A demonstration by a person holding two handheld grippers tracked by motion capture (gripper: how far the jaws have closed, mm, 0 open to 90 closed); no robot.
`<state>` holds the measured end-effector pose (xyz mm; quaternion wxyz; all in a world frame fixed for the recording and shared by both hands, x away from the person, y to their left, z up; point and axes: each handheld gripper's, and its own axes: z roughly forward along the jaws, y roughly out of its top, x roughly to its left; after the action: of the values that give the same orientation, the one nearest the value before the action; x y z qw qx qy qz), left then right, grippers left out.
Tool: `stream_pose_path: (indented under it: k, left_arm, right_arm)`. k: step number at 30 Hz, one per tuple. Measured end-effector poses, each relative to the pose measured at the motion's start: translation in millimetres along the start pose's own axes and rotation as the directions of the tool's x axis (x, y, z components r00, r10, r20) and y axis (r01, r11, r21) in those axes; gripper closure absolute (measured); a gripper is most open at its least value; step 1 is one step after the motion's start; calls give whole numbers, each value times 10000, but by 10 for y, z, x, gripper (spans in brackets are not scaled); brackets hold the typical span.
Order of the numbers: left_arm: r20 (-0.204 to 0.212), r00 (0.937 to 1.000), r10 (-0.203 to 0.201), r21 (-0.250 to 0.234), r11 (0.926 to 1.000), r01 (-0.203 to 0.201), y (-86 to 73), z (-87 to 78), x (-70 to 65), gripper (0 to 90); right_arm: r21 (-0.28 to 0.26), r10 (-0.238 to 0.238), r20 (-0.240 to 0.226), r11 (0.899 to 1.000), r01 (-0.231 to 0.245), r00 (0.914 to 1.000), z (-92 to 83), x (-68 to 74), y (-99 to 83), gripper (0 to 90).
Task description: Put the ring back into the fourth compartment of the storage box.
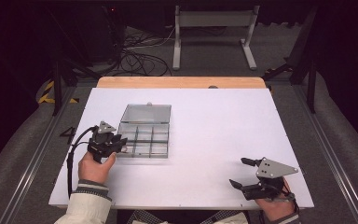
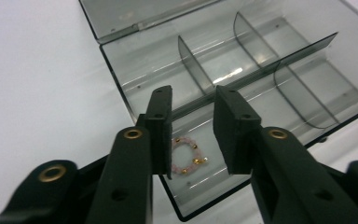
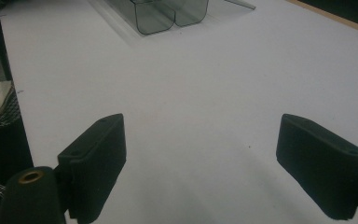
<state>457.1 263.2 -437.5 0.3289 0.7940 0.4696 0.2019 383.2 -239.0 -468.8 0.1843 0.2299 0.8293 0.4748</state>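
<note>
The left gripper (image 2: 193, 123) hovers with its jaws parted just above a bead bracelet (image 2: 186, 156), which lies in the near corner compartment of the clear box (image 2: 307, 70). The jaws grip nothing, so I judge the bracelet already delivered and little left beyond drawing back and perhaps shutting the box's lid (image 1: 147, 113), which lies open behind it. The other compartments look bare. Well to the right of the box, the right gripper (image 1: 245, 172) rests on the desk (image 1: 223, 121), jaws spread wide, holding nothing.
</note>
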Motion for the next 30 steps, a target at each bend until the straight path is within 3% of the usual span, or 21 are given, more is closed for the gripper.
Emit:
stream_pose_path:
  k: [12, 30]
  left_arm:
    - [168, 9985, 518, -864, 9950, -502, 41, -296, -137, 549]
    - [365, 9946, 973, -1326, 9869, -917, 100, -503, -300, 525]
  right_arm:
    - [-16, 5, -12, 10000, -5, 10000, -1, -1, 1, 162]
    - [-23, 25, -10, 10000, -25, 10000, -8, -3, 1, 162]
